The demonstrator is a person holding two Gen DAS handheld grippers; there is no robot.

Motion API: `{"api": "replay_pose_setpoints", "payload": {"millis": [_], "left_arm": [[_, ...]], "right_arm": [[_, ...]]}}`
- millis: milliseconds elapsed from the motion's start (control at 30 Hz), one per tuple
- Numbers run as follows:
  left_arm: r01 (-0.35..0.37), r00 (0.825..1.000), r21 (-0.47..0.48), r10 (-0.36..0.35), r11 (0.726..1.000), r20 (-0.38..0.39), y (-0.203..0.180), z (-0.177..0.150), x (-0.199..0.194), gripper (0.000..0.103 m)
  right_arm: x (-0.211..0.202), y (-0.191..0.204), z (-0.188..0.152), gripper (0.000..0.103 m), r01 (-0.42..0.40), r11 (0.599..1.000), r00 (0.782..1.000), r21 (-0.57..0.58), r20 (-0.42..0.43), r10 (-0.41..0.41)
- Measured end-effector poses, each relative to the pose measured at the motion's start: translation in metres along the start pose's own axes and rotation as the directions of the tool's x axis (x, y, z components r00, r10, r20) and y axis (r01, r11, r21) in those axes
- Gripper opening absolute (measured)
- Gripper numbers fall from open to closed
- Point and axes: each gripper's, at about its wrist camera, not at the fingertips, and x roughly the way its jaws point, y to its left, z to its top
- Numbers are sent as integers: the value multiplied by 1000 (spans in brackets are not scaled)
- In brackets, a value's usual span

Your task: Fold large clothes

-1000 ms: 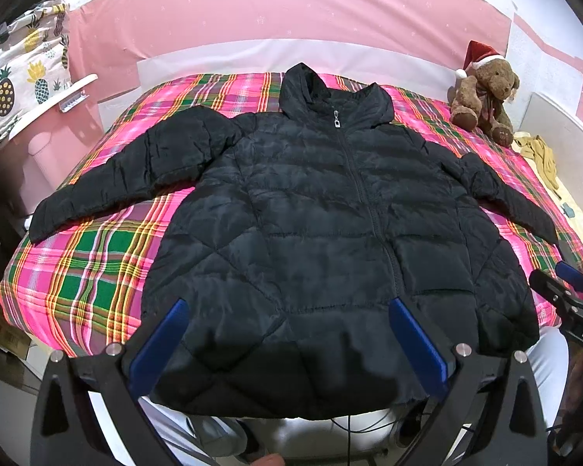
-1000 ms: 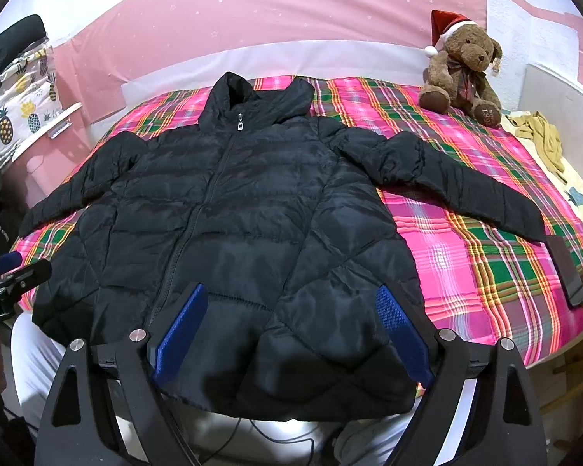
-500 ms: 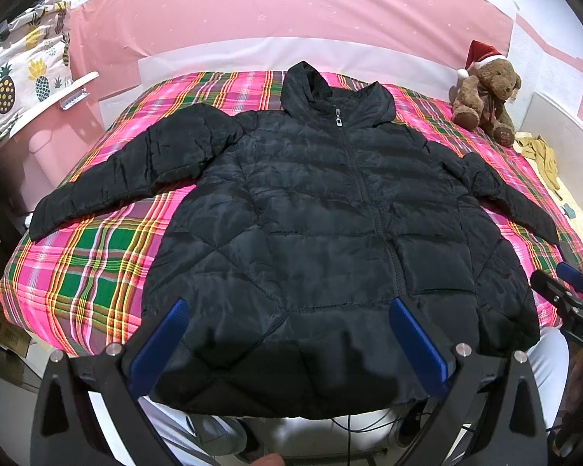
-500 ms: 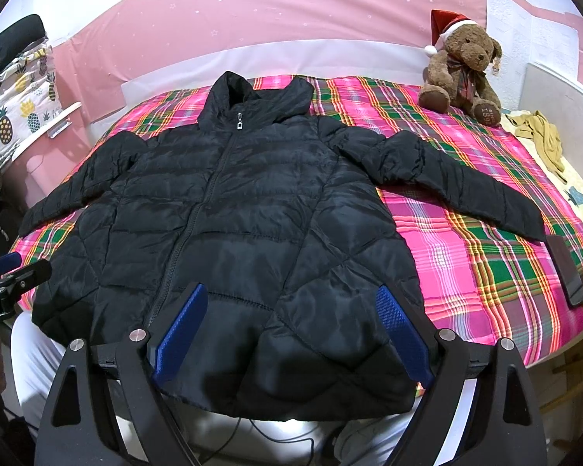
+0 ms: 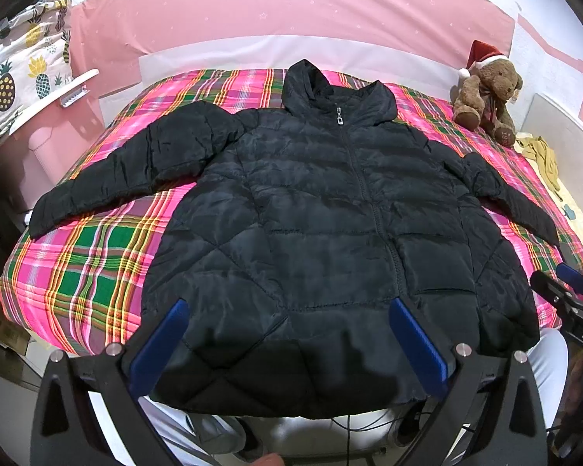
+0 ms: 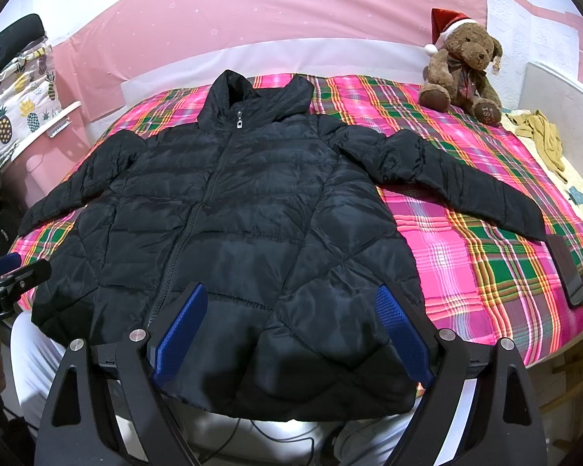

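Observation:
A black hooded puffer jacket (image 5: 315, 225) lies flat and zipped, front up, on the pink plaid bed (image 5: 89, 272), both sleeves spread out to the sides. It also shows in the right wrist view (image 6: 245, 213). My left gripper (image 5: 287, 310) is open and empty, hovering over the jacket's lower hem. My right gripper (image 6: 291, 299) is open and empty over the hem too. The right gripper's tip shows at the right edge of the left wrist view (image 5: 563, 291). The left gripper's tip shows at the left edge of the right wrist view (image 6: 15, 272).
A teddy bear with a Santa hat (image 6: 462, 66) sits at the bed's far right corner. A dark phone (image 6: 567, 268) lies near the right sleeve cuff. Yellow cloth (image 6: 544, 136) lies beside the bed. A pineapple-print cover (image 5: 23, 73) and a pink stand are at left.

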Motion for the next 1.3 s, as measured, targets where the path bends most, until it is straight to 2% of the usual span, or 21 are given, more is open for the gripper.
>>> {"api": "replay_pose_setpoints", "payload": {"millis": [1300], "left_arm": [[0,1000,-10,-1,1000,-29,2,-1,13,103]], "right_arm": [[9,-1,1,89,-1,1000,1000,4,-5,1]]}}
